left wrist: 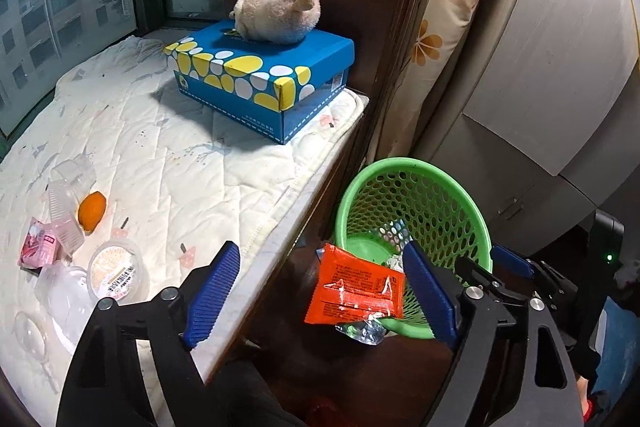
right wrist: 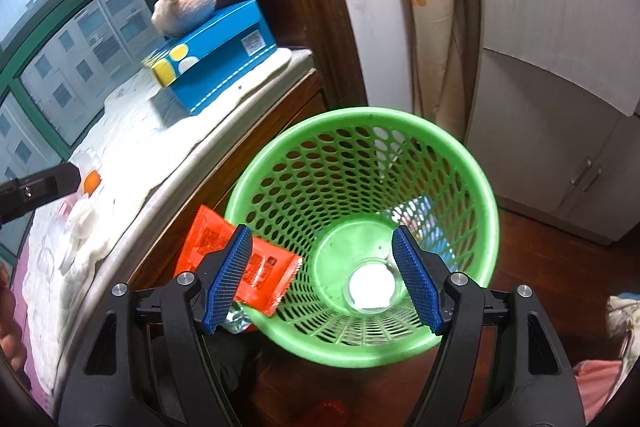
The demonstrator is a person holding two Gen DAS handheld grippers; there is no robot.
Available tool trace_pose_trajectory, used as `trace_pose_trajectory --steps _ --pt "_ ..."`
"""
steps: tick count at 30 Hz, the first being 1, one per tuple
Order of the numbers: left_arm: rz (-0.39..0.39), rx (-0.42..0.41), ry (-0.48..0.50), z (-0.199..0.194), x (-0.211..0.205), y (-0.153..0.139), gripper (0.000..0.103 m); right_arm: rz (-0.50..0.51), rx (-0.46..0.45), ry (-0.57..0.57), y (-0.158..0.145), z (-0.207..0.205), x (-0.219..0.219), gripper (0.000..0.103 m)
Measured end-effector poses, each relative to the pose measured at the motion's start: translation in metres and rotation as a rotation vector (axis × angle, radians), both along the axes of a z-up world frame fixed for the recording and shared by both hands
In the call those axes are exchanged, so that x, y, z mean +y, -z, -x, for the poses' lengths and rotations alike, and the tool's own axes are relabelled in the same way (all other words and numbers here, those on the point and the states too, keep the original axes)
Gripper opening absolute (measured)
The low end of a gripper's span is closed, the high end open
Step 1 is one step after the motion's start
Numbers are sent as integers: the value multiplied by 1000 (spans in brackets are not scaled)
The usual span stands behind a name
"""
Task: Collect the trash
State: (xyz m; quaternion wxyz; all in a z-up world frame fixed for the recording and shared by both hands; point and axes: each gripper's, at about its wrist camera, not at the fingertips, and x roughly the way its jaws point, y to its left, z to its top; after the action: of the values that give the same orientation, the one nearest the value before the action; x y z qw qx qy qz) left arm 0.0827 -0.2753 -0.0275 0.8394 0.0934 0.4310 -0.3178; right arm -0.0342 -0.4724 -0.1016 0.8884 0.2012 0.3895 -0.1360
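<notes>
basket (right wrist: 478,187) right of bed (left wrist: 168,163) | wrapper (left wrist: 354,287) on basket rim | toy (left wrist: 276,13) on box (left wrist: 264,79)

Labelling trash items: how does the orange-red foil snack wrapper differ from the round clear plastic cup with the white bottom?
Place: the orange-red foil snack wrapper hangs across the green perforated plastic basket's rim, partly outside; the round clear plastic cup lies on the basket floor.
Shape: the wrapper is flat and crumpled, with silver foil showing at one end; the cup is round and keeps its form.
Look: the wrapper is opaque and printed, the cup see-through.
Both are empty packaging at the basket.
</notes>
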Motion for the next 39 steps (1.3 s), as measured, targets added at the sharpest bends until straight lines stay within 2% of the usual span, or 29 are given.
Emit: trace_pose_trajectory --steps 1,4,14,19,27,36,39 --pt "-2 -17 -6 1 2 -2 90 8 0 -6 -1 -1 3 72" --pt "-2 -42 -19 1 11 -7 94 5 -1 -34 -2 -4 12 73" --pt "-1 -59 -77 -4 35 -13 96 45 29 -134 4 -13 50 79" --pt "11 -83 -102 -2 48 -19 96 97 61 -194 13 -15 75 84" --pt "20 -77 -150 -5 75 -19 96 252 146 -292 44 -30 118 90" --pt "29 -60 -255 -15 121 -18 96 507 200 -344 71 -49 149 90" --pt "34 -41 -294 -19 137 -16 96 544 224 -358 81 -56 153 88"
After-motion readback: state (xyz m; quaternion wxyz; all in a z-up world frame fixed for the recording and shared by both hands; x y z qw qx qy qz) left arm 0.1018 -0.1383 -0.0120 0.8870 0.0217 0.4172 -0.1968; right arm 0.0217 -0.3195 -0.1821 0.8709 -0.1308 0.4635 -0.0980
